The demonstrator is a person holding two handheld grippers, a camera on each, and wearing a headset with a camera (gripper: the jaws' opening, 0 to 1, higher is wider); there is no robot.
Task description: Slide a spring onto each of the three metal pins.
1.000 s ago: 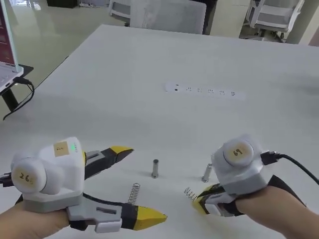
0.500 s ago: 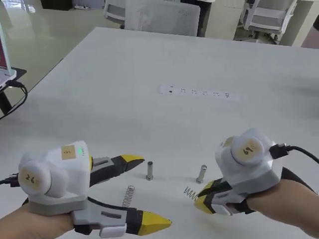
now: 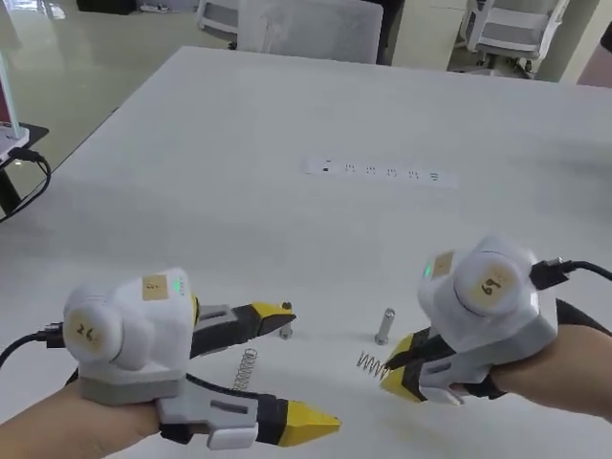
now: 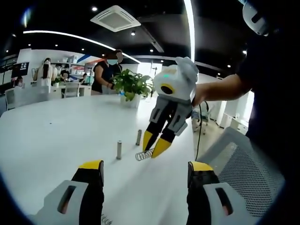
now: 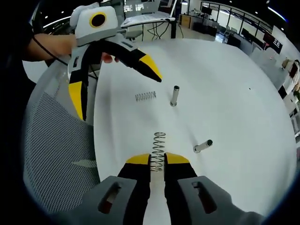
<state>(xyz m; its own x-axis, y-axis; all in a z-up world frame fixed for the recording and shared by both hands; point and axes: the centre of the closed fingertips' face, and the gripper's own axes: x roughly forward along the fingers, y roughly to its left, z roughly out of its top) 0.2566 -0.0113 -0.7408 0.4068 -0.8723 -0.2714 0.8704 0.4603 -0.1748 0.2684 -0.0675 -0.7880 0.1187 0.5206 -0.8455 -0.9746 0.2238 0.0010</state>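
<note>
Two short metal pins stand on the white table [image 3: 287, 220]: one [image 3: 384, 325] just left of my right gripper, the other [image 3: 285, 331] half hidden behind my left gripper's upper jaw tip. My right gripper [image 3: 394, 376] is shut on the end of a spring [image 3: 369, 363], which sticks out ahead of the jaws in the right gripper view [image 5: 159, 151]. A second spring [image 3: 248, 367] lies loose on the table between the wide jaws of my open left gripper [image 3: 296, 368]. In the left gripper view, the right gripper [image 4: 157, 142], its spring [image 4: 144, 154] and both pins [image 4: 119, 149] [image 4: 138, 137] are ahead.
A white power strip [image 3: 382, 173] lies flat further back on the table. Office chairs [image 3: 311, 29] stand at the far edge. A cable [image 3: 33, 163] hangs off the left side, beyond the table's edge. People and a plant [image 4: 132, 84] are in the background.
My left gripper has moved right, toward the left pin, so its upper jaw tip now covers part of it. The right gripper stays beside the right pin with the spring.
</note>
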